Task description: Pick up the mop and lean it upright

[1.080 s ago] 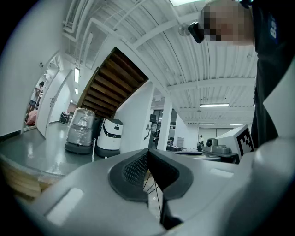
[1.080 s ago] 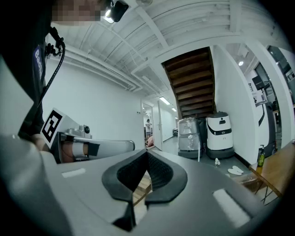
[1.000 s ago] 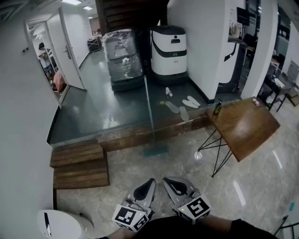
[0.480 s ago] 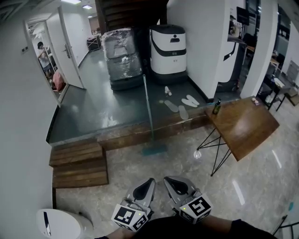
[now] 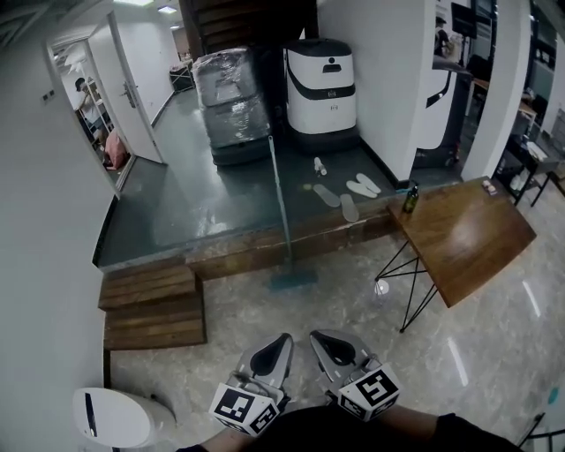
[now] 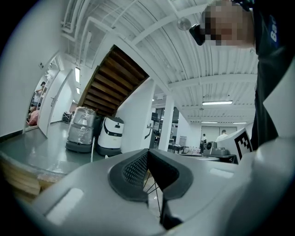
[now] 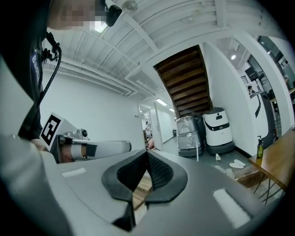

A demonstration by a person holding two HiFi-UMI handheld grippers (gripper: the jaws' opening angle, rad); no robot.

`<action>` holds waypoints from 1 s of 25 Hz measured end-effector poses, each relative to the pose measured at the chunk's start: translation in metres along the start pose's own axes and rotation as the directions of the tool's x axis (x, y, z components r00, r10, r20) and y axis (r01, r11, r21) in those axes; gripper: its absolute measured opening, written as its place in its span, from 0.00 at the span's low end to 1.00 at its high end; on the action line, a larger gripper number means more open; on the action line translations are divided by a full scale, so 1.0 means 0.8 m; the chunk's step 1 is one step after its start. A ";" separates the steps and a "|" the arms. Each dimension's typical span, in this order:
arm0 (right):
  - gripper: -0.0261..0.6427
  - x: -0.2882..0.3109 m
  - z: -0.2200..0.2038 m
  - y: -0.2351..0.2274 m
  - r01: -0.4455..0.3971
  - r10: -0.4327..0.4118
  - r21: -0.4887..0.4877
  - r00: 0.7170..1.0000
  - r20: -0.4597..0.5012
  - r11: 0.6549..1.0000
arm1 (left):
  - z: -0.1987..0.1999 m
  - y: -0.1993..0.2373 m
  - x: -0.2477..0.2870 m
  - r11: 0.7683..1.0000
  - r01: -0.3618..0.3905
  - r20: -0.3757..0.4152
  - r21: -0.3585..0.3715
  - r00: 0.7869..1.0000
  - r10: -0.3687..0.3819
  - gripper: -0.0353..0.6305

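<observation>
At bottom centre the left gripper (image 5: 283,339) and right gripper (image 5: 315,337) are clenched empty; the thin-handled, teal-headed mop (image 5: 280,204) at centre looks light and stiff, best grasped mid-handle.

No legible text, label, brand or number anywhere.

Pale stone-look tile floor (image 5: 318,322) fills the lower half of the head view. Across the centre runs a dark green raised floor (image 5: 203,207) edged in wood, with 2 wooden steps (image 5: 150,309) at its left. A wooden table (image 5: 463,237) on black wire legs stands at the right. A white wall (image 5: 35,221) and an open white door (image 5: 132,93) fill the upper left, and a dark wooden staircase (image 5: 243,22) sits at top centre.
</observation>
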State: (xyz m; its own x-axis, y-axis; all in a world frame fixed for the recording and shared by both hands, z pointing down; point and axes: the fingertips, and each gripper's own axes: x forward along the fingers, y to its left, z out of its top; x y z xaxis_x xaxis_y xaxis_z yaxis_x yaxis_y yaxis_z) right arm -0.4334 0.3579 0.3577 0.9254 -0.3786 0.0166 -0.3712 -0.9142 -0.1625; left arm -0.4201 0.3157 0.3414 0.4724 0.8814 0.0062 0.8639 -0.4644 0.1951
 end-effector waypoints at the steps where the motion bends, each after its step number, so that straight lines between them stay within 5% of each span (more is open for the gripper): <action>1: 0.04 -0.004 -0.001 -0.005 -0.005 0.005 0.002 1.000 -0.002 1.000 | 0.000 -0.004 0.005 1.000 -0.009 -0.004 0.004 1.000 0.009 0.06; 15: 0.04 0.004 -0.017 -0.066 -0.040 0.041 0.045 0.999 -0.026 0.998 | -0.007 0.000 0.054 0.998 -0.068 -0.021 0.018 0.997 0.068 0.06; 25: 0.04 0.140 -0.029 -0.122 0.017 -0.015 0.036 0.998 -0.053 0.999 | -0.004 0.142 0.114 0.999 -0.025 0.005 -0.024 1.000 0.026 0.06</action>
State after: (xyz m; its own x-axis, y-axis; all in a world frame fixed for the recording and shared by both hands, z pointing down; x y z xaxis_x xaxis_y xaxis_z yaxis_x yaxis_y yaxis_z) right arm -0.2956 0.4014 0.3981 0.9256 -0.3717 0.0712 -0.3522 -0.9148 -0.1975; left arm -0.2796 0.3436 0.3672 0.4952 0.8688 0.0065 0.8471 -0.4844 0.2184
